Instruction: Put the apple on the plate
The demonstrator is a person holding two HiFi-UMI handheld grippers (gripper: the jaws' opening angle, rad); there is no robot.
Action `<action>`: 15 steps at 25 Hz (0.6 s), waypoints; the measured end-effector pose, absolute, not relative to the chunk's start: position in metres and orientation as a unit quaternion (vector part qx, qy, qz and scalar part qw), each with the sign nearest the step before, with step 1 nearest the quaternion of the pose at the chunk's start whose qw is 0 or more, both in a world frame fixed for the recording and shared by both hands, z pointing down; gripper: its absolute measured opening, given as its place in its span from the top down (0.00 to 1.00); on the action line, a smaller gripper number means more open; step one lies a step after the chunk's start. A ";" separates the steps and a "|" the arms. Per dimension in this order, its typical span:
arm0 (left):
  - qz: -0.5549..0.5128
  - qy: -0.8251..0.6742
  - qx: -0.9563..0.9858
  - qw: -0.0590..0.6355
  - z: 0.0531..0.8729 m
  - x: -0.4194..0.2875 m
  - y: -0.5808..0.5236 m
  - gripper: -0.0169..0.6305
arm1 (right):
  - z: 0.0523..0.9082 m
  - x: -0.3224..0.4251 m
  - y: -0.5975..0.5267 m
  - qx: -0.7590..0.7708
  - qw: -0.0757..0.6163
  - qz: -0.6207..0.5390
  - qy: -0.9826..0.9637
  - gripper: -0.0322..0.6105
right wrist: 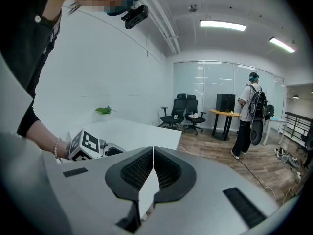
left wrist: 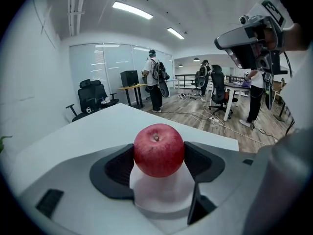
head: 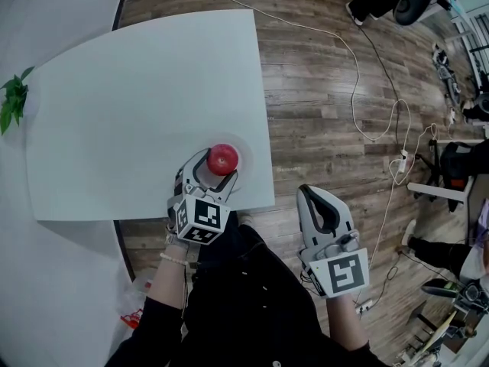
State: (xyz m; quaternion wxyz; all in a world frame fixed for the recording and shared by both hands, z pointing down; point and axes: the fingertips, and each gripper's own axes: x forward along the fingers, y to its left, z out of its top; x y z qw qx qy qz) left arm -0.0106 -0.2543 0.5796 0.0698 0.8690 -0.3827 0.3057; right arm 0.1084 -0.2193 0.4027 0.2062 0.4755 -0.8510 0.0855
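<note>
1. Near the front edge of the white table (head: 137, 113), a red apple (head: 222, 159) stands stem up over a pale round plate (head: 248, 153), about at its middle. No view shows clearly whether the apple's underside touches the plate.
2. The left claw (head: 220, 165) reaches in from the person's side. Its two jaws curve round the apple, one on each flank.
3. In the left gripper view the jaws stand apart by the width of the fruit. Each dark pad (left wrist: 117, 168) presses against a side of the apple (left wrist: 159, 150), so the claw has hold of it.
4. The marker cube (head: 202, 216) of the left claw hangs just past the table edge, over the person's dark clothing. A beaded band (head: 172, 258) circles the wrist behind it.
5. The right claw (head: 313, 193) is held off the table, to the right of its corner and above the wooden floor (head: 328, 90).
6. In the right gripper view its ribbed pads (right wrist: 168, 173) meet along a single line. This claw is fully closed with nothing between its jaws.
7. A small green plant (head: 14, 98) sits at the far left edge of the table, well apart from the plate.
8. A white cable (head: 359, 90) trails across the floor to the right of the table.
</note>
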 end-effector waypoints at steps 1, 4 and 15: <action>0.304 -0.382 0.870 0.072 0.581 -0.010 -0.254 0.46 | 0.403 0.108 -0.219 0.475 0.206 0.085 -0.851 0.89; 0.301 -0.379 0.873 0.068 0.581 -0.008 -0.255 0.46 | 0.404 0.106 -0.219 0.473 0.207 0.086 -0.852 0.89; 0.295 -0.378 0.875 0.072 0.580 -0.009 -0.253 0.46 | 0.409 0.098 -0.212 0.457 0.224 0.091 -0.856 0.89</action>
